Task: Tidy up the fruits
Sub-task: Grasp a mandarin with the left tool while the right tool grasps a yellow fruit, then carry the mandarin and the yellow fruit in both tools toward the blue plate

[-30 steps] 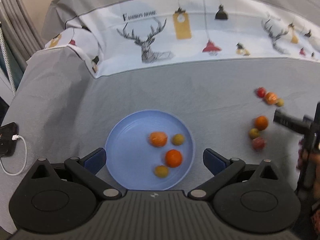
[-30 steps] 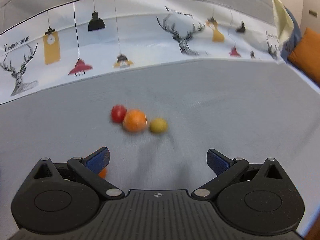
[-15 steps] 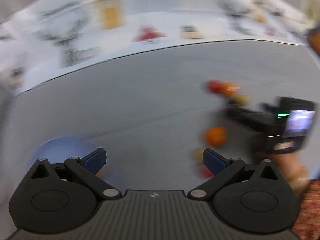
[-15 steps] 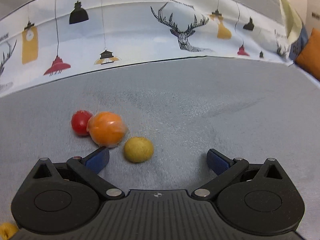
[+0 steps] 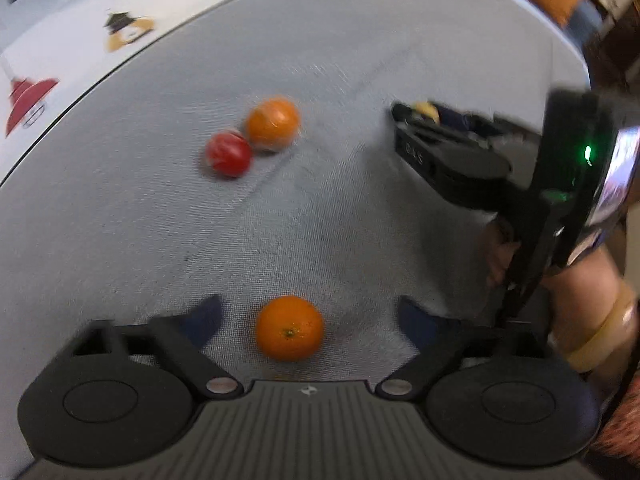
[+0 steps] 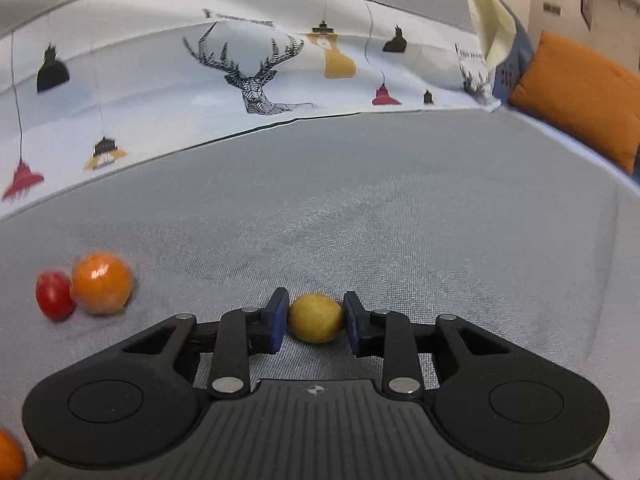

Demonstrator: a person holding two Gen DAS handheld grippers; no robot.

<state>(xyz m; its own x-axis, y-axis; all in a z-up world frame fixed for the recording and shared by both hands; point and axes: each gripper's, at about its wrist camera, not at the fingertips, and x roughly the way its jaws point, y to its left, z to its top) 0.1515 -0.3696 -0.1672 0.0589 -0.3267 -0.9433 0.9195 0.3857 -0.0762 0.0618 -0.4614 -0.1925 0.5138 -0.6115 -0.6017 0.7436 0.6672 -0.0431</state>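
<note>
The right gripper (image 6: 316, 322) has its blue pads closed against both sides of the small yellow-green fruit (image 6: 316, 317), which sits on the grey cloth (image 6: 400, 220); squeeze gently and lift straight up, so it neither bruises nor rolls toward the orange (image 6: 102, 283) and red tomato (image 6: 54, 294) at left. The left gripper (image 5: 310, 316) hangs wide open around another orange (image 5: 289, 328). Half a second ago the right jaws stood wide with the fruit ahead, unclasped.
</note>
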